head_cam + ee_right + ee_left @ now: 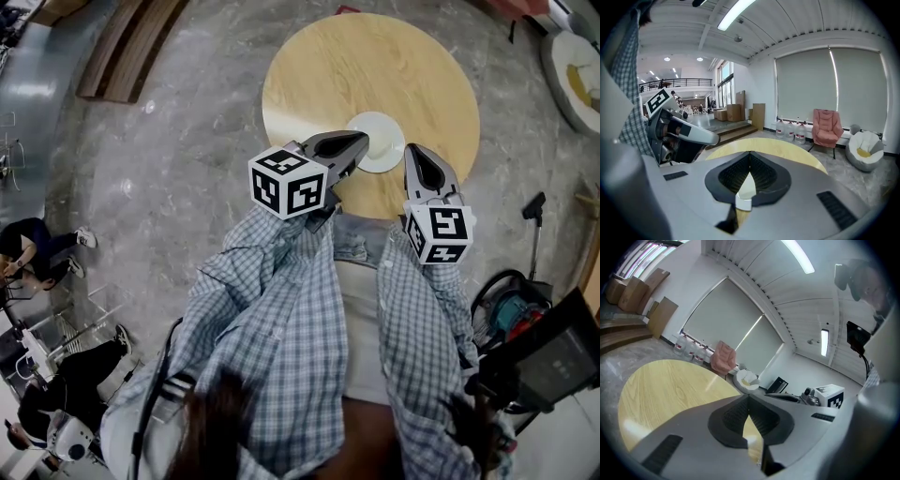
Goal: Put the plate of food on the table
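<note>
A white plate point(382, 131) lies near the front edge of the round wooden table point(375, 66); from above it looks plain white. My left gripper point(361, 141) hovers at the plate's left rim, jaws shut with nothing between them point(749, 397). My right gripper point(415, 152) is just right of the plate, pointing at the table. Its pads meet at the tip point(750, 153), and a bit of the plate point(744, 190) shows through the gap below them. The left gripper's body point(679, 133) appears at the left of the right gripper view.
People sit on the floor at the left point(37, 253). A vacuum and a dark stand point(525, 319) are at my right. A white beanbag point(577, 75) and a pink armchair point(827, 126) with water jugs point(790, 130) are beyond the table. Wooden steps point(131, 47) lie far left.
</note>
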The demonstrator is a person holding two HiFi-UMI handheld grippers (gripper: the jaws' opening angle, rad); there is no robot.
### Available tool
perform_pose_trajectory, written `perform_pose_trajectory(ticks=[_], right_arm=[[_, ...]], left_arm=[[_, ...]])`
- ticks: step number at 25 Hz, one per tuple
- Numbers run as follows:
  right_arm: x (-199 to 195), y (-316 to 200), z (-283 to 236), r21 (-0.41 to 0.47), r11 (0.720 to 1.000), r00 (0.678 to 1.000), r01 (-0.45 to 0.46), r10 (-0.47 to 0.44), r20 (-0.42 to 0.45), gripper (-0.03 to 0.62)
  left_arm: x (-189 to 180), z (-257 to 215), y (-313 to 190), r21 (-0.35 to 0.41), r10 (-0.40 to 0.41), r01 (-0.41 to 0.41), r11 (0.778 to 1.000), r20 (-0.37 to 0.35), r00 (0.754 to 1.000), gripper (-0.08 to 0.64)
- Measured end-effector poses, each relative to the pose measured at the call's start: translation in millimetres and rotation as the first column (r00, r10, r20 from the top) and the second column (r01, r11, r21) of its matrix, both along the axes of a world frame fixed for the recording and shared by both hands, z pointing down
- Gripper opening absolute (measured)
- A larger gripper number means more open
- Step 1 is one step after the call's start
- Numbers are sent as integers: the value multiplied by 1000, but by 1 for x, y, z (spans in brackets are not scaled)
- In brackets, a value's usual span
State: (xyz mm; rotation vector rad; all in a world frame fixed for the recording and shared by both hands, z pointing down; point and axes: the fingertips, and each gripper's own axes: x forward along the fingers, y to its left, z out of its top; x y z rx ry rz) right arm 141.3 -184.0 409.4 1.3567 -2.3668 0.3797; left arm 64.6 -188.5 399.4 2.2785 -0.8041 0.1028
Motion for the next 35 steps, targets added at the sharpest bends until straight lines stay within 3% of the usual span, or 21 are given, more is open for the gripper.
perform_pose_trajectory(ticks=[13,35], right_arm=[[-1,7,-4,7,1000,1000,-4,3,19,8],[-8,11,-1,-3,999,998,37,-37,44,8]], left_arm=[[7,1,11,1,64,-64,998,22,998,8],[8,2,10,-15,59,-59,998,2,998,8]])
